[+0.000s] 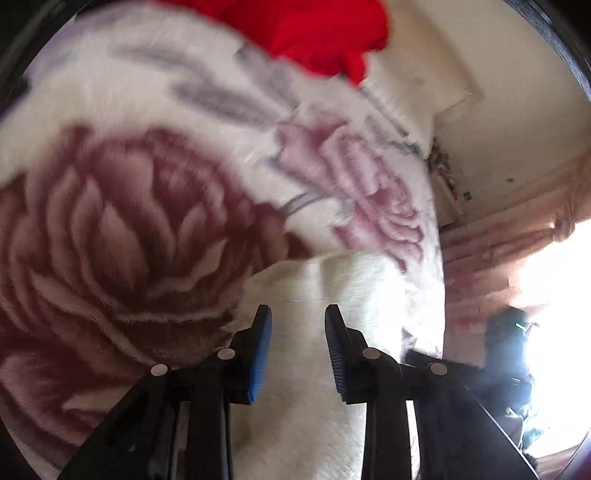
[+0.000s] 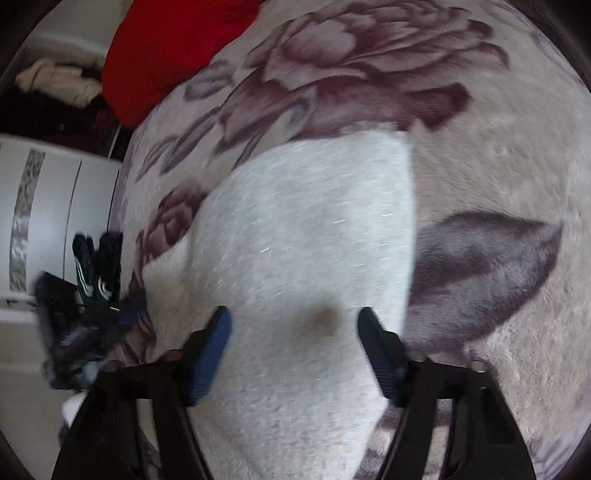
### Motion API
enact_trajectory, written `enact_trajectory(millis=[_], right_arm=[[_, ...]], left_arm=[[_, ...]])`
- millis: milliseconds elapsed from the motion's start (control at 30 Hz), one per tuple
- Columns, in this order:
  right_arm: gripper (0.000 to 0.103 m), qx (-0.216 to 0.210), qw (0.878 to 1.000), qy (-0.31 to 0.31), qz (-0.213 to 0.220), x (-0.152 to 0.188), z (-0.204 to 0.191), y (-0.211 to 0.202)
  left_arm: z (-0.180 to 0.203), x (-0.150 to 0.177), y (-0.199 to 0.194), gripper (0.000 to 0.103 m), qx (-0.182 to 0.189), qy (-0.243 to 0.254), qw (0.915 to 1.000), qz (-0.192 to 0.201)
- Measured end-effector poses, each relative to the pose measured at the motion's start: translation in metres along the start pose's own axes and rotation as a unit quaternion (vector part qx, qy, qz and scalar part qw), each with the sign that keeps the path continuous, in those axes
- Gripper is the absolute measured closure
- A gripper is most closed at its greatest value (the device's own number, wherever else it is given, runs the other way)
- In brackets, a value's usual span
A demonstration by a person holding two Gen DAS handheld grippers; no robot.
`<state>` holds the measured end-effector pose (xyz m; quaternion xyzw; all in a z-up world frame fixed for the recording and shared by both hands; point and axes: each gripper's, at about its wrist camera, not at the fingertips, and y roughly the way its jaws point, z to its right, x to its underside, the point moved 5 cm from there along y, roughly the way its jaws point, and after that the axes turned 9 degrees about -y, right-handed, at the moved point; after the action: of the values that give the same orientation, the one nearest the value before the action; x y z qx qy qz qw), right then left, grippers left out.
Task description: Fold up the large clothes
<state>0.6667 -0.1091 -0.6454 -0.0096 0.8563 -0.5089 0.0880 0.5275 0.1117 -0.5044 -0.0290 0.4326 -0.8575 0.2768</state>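
A white fuzzy garment [image 2: 306, 236] lies on a plush blanket printed with large roses [image 2: 369, 66]. In the right wrist view it fills the middle, with a brown spot on it between the fingers. My right gripper [image 2: 295, 321] is open just above the garment, holding nothing. In the left wrist view the same white garment [image 1: 332, 280] lies ahead of my left gripper [image 1: 298, 314], which is open over it with its jaws apart. The other gripper [image 2: 88, 266] shows at the left edge of the right wrist view.
A red cloth [image 1: 314, 33] lies on the blanket at the far end; it also shows in the right wrist view [image 2: 162, 55]. The bed edge [image 1: 439, 258] drops off to the right, with a bright window [image 1: 554, 277] beyond. White cabinets [image 2: 55, 206] stand at left.
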Motion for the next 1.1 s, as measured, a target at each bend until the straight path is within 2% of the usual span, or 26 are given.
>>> enact_trajectory(millis=[33,67,133,233,267,333,467,567,633,667,700,733,767,800,833,933,967,1033,1100], right_arm=[[0.054,0.008,1.0,-0.012,-0.016,0.003,-0.009,0.006],[0.055,0.013,0.999,-0.024,-0.035,0.007,-0.017,0.013],[0.064,0.037,0.996,-0.046,-0.068,0.017,-0.027,0.029],[0.066,0.081,0.989,-0.059,-0.111,0.027,-0.024,0.05],[0.066,0.09,0.987,-0.055,-0.118,0.027,-0.021,0.057],[0.066,0.105,0.983,-0.051,-0.138,0.027,-0.016,0.075],[0.066,0.144,0.978,-0.057,-0.143,0.02,-0.018,0.098],[0.065,0.165,0.974,-0.066,-0.138,0.016,-0.027,0.096],[0.064,0.14,0.981,-0.046,-0.128,0.017,-0.029,0.076],[0.062,0.116,0.986,-0.028,-0.12,0.022,-0.027,0.058],[0.052,0.085,0.99,-0.005,-0.112,0.029,-0.025,0.04],[0.039,0.051,0.993,0.015,-0.103,0.039,-0.023,0.025],[0.035,0.008,0.995,0.039,-0.09,0.054,-0.02,0.005],[0.033,-0.017,0.995,0.052,-0.082,0.07,-0.018,-0.009],[0.033,-0.037,0.994,0.062,-0.08,0.09,-0.015,-0.022],[0.033,-0.072,0.986,0.115,-0.098,0.173,0.002,-0.042],[0.033,-0.083,0.982,0.132,-0.106,0.198,0.008,-0.043],[0.033,-0.102,0.973,0.168,-0.124,0.255,0.015,-0.034],[0.033,-0.118,0.963,0.204,-0.131,0.297,0.022,-0.019]], left_arm=[[0.008,0.003,0.002,0.08,-0.003,0.012,0.9999,-0.005],[0.018,0.009,0.013,0.084,0.0,0.029,0.9993,-0.024],[0.016,0.019,0.045,0.086,-0.03,0.041,0.9971,-0.056],[-0.01,0.031,0.109,0.091,-0.09,0.053,0.9882,-0.112],[-0.017,0.033,0.121,0.091,-0.099,0.055,0.9863,-0.119],[-0.025,0.033,0.136,0.091,-0.094,0.063,0.9862,-0.121],[-0.027,0.027,0.142,0.091,-0.09,0.064,0.9861,-0.124],[-0.022,0.022,0.118,0.091,-0.066,0.038,0.9891,-0.125],[-0.009,0.017,0.075,0.089,-0.016,0.009,0.9942,-0.106],[-0.008,0.016,0.061,0.088,-0.004,0.005,0.9951,-0.099],[-0.006,0.02,0.034,0.08,0.016,-0.001,0.9961,-0.087],[-0.006,0.026,0.008,0.059,0.035,-0.006,0.9964,-0.077],[-0.01,0.032,-0.008,0.046,0.04,-0.009,0.9964,-0.074],[-0.015,0.043,-0.031,0.029,0.043,-0.017,0.9966,-0.069],[-0.022,0.057,-0.051,0.028,0.05,-0.028,0.9963,-0.065],[-0.048,0.102,-0.079,0.028,0.008,-0.048,0.9959,-0.076],[-0.055,0.112,-0.078,0.028,-0.002,-0.052,0.9954,-0.081],[-0.087,0.149,-0.08,0.028,-0.053,-0.067,0.9911,-0.102],[-0.112,0.175,-0.074,0.028,-0.076,-0.067,0.9879,-0.117]])
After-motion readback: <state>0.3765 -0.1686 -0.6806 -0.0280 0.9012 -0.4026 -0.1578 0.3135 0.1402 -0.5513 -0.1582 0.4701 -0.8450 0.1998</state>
